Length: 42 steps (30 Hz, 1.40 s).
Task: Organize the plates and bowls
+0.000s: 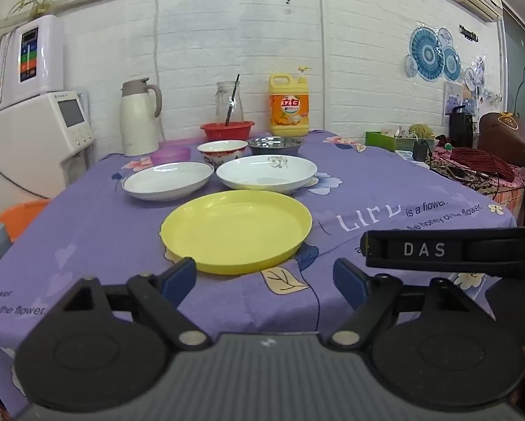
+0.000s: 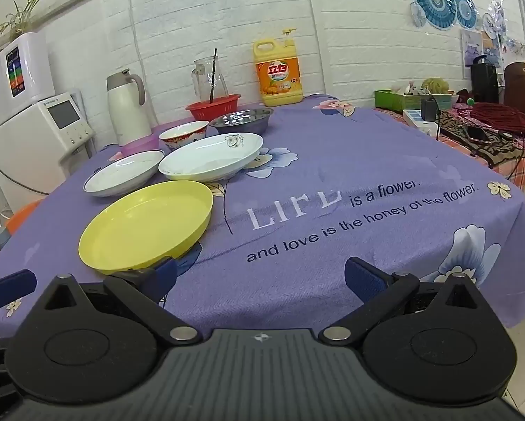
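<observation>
A yellow plate (image 1: 236,229) (image 2: 146,224) lies nearest on the purple tablecloth. Behind it are a white plate with a dark rim (image 1: 167,179) (image 2: 124,172) and a larger white plate with a small motif (image 1: 266,172) (image 2: 211,156). Further back stand a red-patterned bowl (image 1: 222,150) (image 2: 183,134), a steel bowl (image 1: 274,144) (image 2: 241,119) and a purple bowl (image 1: 171,155). My left gripper (image 1: 265,279) is open, just short of the yellow plate's near rim. My right gripper (image 2: 260,279) is open and empty over the cloth, right of the yellow plate.
At the back stand a white thermos (image 1: 138,119), a red basket (image 1: 227,129) with a glass jug, and a yellow detergent bottle (image 1: 289,105). A white appliance (image 1: 34,140) stands left of the table. A cluttered side table (image 1: 473,165) is to the right.
</observation>
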### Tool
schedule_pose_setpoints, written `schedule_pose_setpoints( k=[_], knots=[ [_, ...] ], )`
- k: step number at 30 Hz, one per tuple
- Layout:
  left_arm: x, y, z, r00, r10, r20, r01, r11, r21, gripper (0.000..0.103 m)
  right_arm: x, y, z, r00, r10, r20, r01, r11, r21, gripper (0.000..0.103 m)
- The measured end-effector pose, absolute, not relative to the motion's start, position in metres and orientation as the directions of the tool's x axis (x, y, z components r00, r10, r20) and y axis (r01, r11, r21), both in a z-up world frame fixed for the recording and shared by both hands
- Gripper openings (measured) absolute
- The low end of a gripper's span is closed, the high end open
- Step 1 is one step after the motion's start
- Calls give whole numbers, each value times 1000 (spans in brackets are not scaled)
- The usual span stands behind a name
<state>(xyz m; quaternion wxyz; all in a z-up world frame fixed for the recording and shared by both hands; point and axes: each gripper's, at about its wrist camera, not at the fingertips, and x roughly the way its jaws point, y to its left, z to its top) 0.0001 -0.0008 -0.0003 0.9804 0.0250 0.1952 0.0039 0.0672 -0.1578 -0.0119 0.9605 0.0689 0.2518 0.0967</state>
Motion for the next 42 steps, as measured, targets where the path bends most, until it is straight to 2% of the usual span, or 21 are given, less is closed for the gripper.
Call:
schedule_pose_setpoints(
  k=[42],
  knots=[
    [0,3,-1,924,8,-382,-4,1000,12,83,67,-159,-16,857,242,-455,-166,966,200,103]
  ],
)
